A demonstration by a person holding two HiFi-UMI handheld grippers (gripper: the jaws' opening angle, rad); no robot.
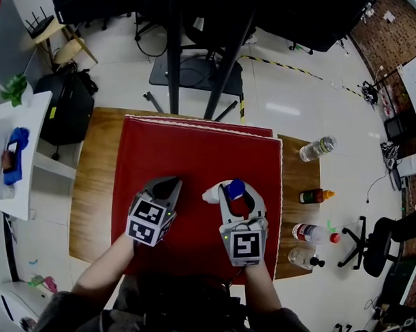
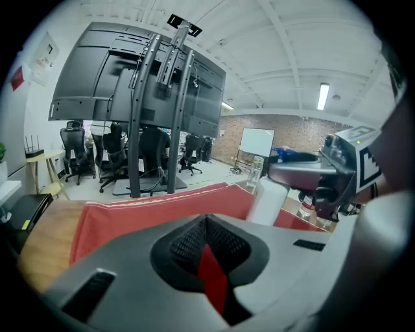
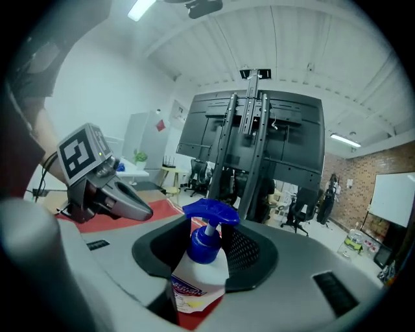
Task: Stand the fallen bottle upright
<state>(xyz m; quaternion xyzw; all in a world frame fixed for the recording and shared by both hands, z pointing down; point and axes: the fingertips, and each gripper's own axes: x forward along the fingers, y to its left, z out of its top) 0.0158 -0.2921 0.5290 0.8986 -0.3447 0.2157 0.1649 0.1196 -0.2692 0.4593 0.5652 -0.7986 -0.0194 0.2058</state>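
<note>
Two forearms reach up from the bottom edge, each hand carrying a gripper over the red cloth (image 1: 194,149) that covers most of the wooden table (image 1: 93,186). The right gripper (image 1: 240,192) is clamped on the white bottle (image 1: 211,194). Its black mesh pads (image 3: 245,249) press just below the blue pump head, and the label shows lower down between the jaws. From above, the bottle sits tilted, its white body sticking out toward the left gripper and its pump head inside the jaws. I cannot tell whether its base touches the cloth.

The left gripper (image 1: 173,184) sits near the bottle's body but apart from it. Its jaws are drawn together at the tips with nothing between them, only red cloth showing through the gap behind.

Along the bare strip of wood right of the cloth, well apart from the grippers, are four more bottles: a clear water bottle (image 1: 317,148), a dark bottle with an orange tip (image 1: 312,196), a red-capped bottle (image 1: 312,233) and a clear bottle with a black cap (image 1: 303,259). I cannot tell whether they stand or lie.

Beyond the table's far edge rises a black stand (image 1: 191,67). A white side table (image 1: 19,121) and a black bag (image 1: 70,109) sit to the left, and an office chair (image 1: 378,244) to the right.
</note>
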